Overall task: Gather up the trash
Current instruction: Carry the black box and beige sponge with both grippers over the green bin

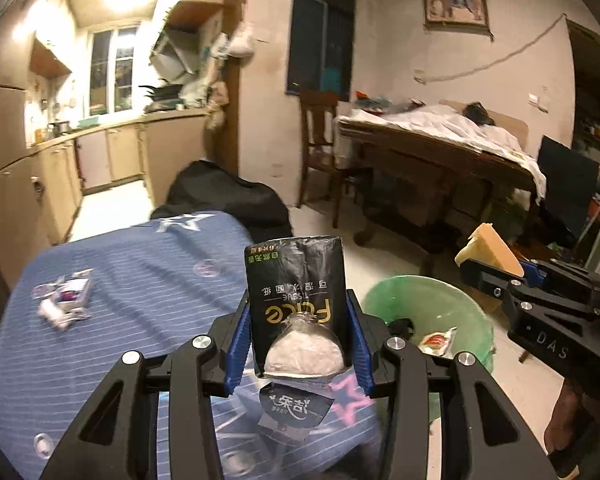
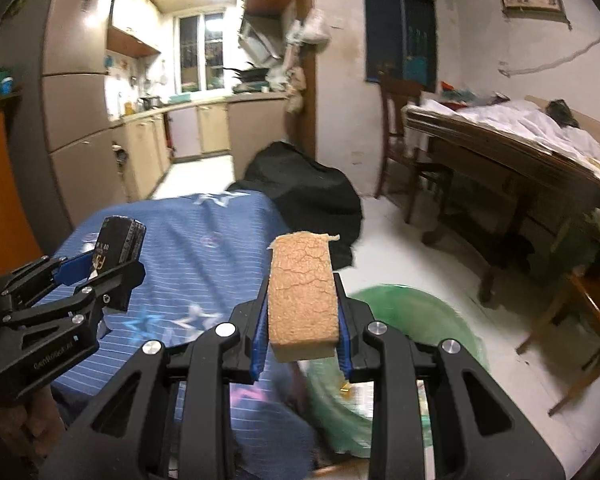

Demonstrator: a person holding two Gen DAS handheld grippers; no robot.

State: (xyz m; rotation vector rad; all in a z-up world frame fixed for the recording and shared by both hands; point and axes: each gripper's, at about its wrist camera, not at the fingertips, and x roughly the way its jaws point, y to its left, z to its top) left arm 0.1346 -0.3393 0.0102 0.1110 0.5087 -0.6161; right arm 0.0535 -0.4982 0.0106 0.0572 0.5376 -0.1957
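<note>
My left gripper [image 1: 298, 340] is shut on a black tissue pack [image 1: 296, 280] with gold lettering, held upright over the edge of the blue striped cloth [image 1: 140, 280]. My right gripper [image 2: 302, 336] is shut on a tan sponge block [image 2: 302, 292] with a cracked top. A bin lined with a green bag [image 1: 428, 300] stands on the floor just right of the cloth, with a wrapper [image 1: 436, 340] inside. In the right wrist view the green-bagged bin [image 2: 420, 308] shows blurred below the sponge. The left gripper with the pack [image 2: 118, 244] appears at left there, and the sponge [image 1: 488, 248] at right in the left wrist view.
Small wrappers and a tube [image 1: 64, 300] lie on the far left of the cloth. A black bag [image 1: 228, 196] rests behind the cloth. A wooden table [image 1: 440, 152] with white sheets, a chair [image 1: 320, 140] and kitchen cabinets [image 1: 112, 152] stand farther off.
</note>
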